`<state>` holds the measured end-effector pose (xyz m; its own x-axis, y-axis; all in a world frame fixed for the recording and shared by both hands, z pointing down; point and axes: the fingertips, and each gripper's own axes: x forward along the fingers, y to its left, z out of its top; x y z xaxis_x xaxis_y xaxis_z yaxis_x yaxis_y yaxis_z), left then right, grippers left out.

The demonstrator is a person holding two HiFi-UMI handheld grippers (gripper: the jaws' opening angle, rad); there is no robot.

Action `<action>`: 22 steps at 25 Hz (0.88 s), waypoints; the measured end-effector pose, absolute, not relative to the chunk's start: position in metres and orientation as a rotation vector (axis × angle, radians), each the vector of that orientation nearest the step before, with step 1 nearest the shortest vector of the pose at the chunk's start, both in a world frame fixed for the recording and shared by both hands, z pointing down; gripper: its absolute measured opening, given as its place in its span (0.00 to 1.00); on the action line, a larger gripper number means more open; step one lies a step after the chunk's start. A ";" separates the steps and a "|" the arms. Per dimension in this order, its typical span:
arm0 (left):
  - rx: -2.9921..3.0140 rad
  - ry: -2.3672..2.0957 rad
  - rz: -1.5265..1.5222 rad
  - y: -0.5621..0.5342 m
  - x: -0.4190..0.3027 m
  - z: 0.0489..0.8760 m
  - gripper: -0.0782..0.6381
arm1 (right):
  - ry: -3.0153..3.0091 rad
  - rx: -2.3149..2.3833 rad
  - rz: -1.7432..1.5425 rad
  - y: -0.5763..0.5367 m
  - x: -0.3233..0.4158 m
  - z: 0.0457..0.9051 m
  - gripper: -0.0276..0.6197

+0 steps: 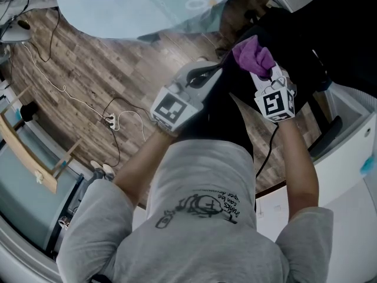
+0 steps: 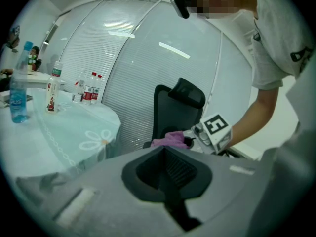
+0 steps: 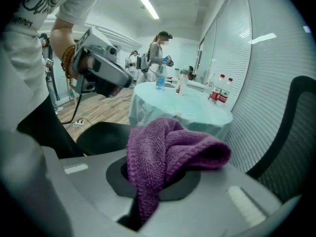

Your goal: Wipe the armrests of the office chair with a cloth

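Note:
My right gripper (image 1: 268, 75) is shut on a crumpled purple cloth (image 1: 253, 55), held over the black office chair (image 1: 306, 34). In the right gripper view the cloth (image 3: 168, 152) bulges out of the right gripper (image 3: 158, 184), with the chair seat (image 3: 106, 135) below it and the mesh backrest (image 3: 291, 132) at the right. My left gripper (image 1: 203, 78) hangs just left of the chair, shut with nothing in it. The left gripper view looks across at the chair (image 2: 175, 110), the cloth (image 2: 170, 139) and the right gripper (image 2: 205, 135). A dark bar (image 1: 327, 137) may be an armrest.
A round table with a pale blue cover (image 1: 147, 10) stands close behind the chair, with several bottles (image 2: 54, 90) on it. Cables and a power strip (image 1: 109, 121) lie on the wooden floor. A white unit (image 1: 353, 175) borders the right. Another person (image 3: 158, 48) stands far back.

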<state>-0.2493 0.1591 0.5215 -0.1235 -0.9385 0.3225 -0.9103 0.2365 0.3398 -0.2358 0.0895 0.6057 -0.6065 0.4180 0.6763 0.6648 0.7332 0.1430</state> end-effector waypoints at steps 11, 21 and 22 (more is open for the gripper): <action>1.696 -2.046 -0.065 0.161 -0.247 0.526 0.11 | -2.274 -0.697 -0.576 0.012 -0.298 0.614 0.09; 1.698 -2.048 -0.060 0.159 -0.253 0.526 0.11 | -2.323 -0.695 -0.528 0.048 -0.278 0.607 0.09; 1.697 -2.050 -0.059 0.158 -0.254 0.525 0.11 | -2.324 -0.709 -0.525 0.055 -0.274 0.607 0.09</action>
<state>-0.2540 0.1582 0.5255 -0.1204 -0.9368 0.3285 -0.9164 0.2321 0.3261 -0.2740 0.0548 0.6068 -0.6469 0.3493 0.6779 0.6067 0.7743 0.1799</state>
